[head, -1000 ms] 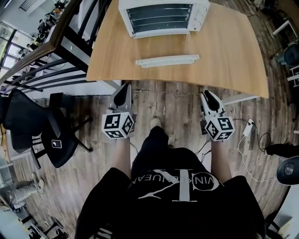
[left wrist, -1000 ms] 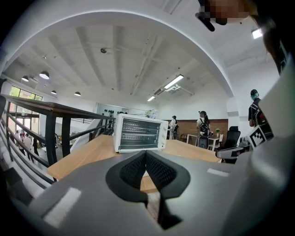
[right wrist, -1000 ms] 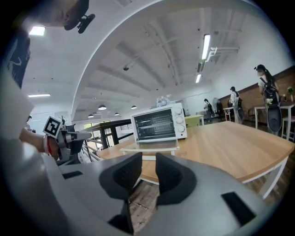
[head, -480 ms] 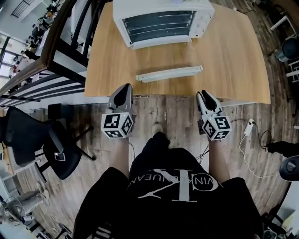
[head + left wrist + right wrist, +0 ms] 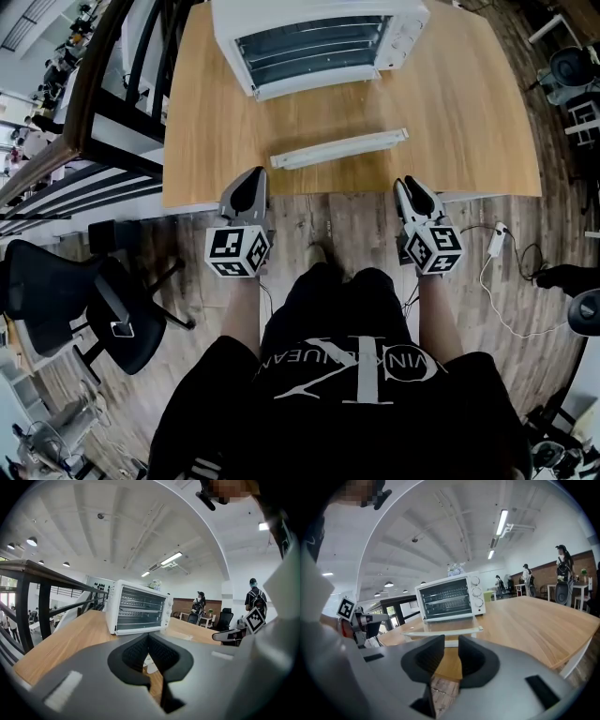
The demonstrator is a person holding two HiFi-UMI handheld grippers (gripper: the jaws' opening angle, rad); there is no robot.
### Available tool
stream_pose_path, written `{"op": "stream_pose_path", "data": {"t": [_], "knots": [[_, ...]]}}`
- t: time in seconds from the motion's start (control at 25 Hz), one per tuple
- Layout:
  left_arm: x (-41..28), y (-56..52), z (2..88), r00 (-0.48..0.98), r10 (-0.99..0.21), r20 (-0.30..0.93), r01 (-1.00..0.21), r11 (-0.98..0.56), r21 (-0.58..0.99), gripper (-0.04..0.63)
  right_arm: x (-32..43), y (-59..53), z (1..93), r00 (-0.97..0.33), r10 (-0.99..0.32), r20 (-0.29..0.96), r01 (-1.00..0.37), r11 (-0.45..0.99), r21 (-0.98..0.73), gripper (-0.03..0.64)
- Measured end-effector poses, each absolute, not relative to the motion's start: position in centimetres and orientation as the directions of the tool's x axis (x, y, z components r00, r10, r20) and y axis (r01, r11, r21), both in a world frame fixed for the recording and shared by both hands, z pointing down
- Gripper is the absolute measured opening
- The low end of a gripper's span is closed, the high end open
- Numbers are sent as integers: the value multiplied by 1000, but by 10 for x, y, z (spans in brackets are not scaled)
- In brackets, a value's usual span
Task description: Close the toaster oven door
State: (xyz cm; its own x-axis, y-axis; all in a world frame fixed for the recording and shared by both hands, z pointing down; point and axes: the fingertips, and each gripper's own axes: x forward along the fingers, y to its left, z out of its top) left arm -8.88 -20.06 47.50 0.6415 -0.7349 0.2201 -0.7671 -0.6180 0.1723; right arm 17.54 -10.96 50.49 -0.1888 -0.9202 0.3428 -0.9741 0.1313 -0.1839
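— Wooden table (image 5: 469, 112) across the upper frame. Toaster oven (image 5: 319, 28) at top centre, door (image 5: 323, 117) lying open and flat, white handle (image 5: 339, 148) toward the near edge.

— And the grippers?

— Left gripper (image 5: 249, 183) below the handle's left end, jaws closed tip to tip on nothing. Right gripper (image 5: 413, 190) at its right, jaws slightly apart, empty. Both short of the handle.

— Risk?

— Lifting one end only: likely to slip off. Pushing too hard: could slide the oven back.
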Motion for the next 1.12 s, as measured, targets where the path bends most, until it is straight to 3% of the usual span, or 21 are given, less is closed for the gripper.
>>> {"op": "stream_pose_path", "data": {"t": [1.12], "knots": [[-84, -214, 507, 563, -767, 309, -826, -526, 202, 12, 212, -178, 567, -154, -823, 546, -984, 76, -164, 57]]}}
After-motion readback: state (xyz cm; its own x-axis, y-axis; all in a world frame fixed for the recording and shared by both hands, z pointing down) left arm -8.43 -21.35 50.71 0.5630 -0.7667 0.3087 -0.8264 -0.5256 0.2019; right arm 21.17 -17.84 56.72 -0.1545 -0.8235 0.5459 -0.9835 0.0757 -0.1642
